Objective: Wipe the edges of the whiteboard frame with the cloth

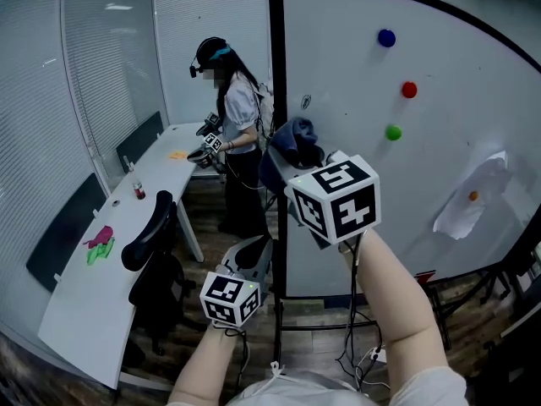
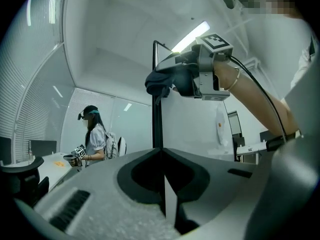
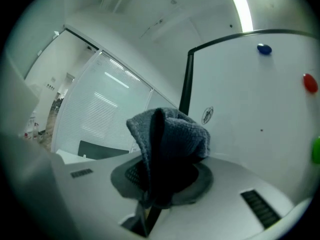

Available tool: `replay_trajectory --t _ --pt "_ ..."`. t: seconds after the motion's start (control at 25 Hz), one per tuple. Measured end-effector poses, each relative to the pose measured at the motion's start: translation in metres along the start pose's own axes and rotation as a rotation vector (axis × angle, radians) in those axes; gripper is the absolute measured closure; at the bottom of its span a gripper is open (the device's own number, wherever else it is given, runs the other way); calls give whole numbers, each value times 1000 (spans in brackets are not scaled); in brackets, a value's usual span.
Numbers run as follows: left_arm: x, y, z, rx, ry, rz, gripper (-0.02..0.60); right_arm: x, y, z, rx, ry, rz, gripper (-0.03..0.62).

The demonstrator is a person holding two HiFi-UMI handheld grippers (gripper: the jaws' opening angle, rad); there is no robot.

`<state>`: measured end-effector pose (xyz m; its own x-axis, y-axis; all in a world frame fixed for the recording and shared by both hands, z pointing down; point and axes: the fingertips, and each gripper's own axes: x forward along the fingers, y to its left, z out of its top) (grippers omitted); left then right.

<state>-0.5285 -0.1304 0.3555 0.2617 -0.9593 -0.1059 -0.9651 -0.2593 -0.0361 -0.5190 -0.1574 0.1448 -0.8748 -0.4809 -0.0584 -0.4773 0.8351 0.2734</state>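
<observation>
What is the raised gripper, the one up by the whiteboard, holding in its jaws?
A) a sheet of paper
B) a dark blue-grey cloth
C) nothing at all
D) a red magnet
B: in the right gripper view, the right gripper is closed on a bunched dark blue-grey cloth, held up near the black whiteboard frame.

Left of the whiteboard frame (image 1: 275,74) lies open air, then a chair (image 1: 150,231) and a person (image 1: 239,117).
</observation>
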Motion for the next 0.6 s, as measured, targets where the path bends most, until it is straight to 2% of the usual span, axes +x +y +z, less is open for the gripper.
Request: replay_trajectory --t 0.6 --pt "7 5 29 -16 -14 -64 561 10 -25 90 -78 -78 -78 517"
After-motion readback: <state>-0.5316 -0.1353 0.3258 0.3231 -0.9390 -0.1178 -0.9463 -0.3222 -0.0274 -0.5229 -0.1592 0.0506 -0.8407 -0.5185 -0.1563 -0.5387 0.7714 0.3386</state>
